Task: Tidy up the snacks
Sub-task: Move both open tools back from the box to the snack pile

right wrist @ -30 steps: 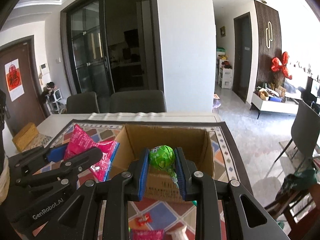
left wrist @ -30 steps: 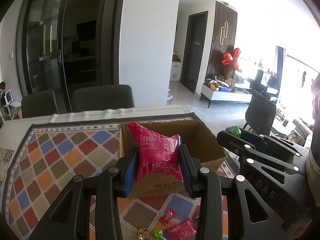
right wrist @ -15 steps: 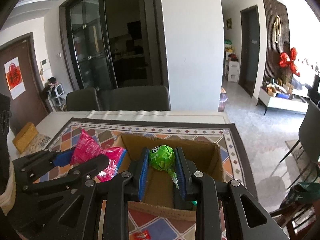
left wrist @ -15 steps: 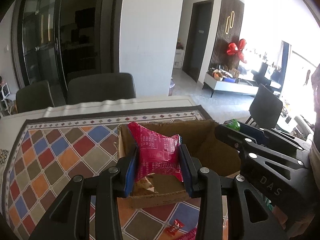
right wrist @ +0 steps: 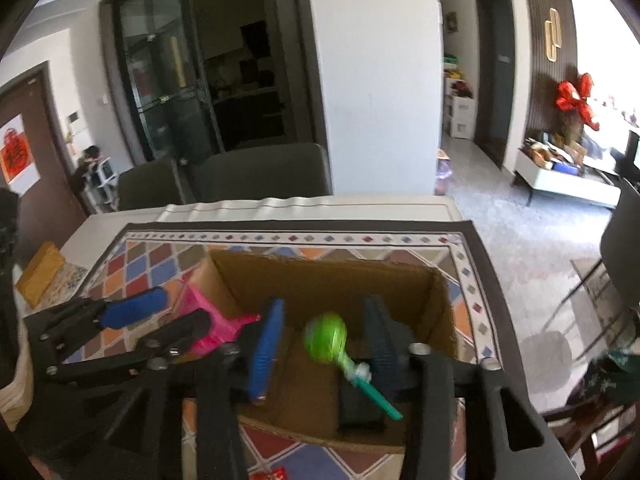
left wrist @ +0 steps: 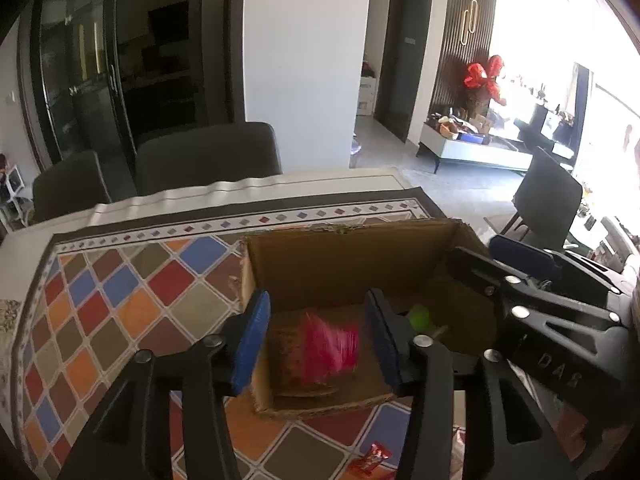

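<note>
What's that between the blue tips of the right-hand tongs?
A green lollipop, blurred and clear of both pads, over the open cardboard box. The right tongs have just been opening. The right wrist view shows it.

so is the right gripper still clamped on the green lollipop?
No: the right gripper has just been opening, and the green lollipop hangs blurred between its pads, touching neither, over the cardboard box.

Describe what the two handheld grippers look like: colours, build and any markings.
Both are black plastic frames with open triangular cut-outs and round silver bolt heads. The left gripper and right gripper each carry two long fingers faced with ribbed blue pads. In the left wrist view, the right gripper's side shows raised lettering, too blurred to read surely. No cables or sleeves are visible.
</note>
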The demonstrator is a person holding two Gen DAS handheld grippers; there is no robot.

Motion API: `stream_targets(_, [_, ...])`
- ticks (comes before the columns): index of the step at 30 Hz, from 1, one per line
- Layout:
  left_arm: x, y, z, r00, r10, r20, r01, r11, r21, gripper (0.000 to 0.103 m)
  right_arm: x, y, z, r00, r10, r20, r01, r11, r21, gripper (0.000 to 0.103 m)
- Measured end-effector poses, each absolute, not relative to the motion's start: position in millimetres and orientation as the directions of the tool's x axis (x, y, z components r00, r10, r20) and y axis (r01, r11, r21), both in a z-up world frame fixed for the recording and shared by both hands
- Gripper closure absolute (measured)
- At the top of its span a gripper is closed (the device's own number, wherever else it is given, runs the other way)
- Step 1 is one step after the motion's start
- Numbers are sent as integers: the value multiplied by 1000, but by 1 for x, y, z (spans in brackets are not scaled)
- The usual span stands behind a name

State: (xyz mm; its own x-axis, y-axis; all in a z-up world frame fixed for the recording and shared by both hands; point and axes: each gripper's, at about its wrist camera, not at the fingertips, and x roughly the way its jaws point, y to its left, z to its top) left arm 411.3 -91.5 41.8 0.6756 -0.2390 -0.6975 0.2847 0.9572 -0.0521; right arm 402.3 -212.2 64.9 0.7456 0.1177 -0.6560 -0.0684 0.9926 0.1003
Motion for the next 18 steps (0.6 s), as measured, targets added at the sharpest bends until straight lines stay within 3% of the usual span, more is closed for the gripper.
stream_targets(10, [347,-77,68,766,-197,-612,267,964,24,38,353,-218,74,783,76,-617,-19,995,98,50])
stream_targets(18, [292,-68,80,786,-236,-571,289,957,2,32,297,-209,86,823,96,-559,-38,993,115,46])
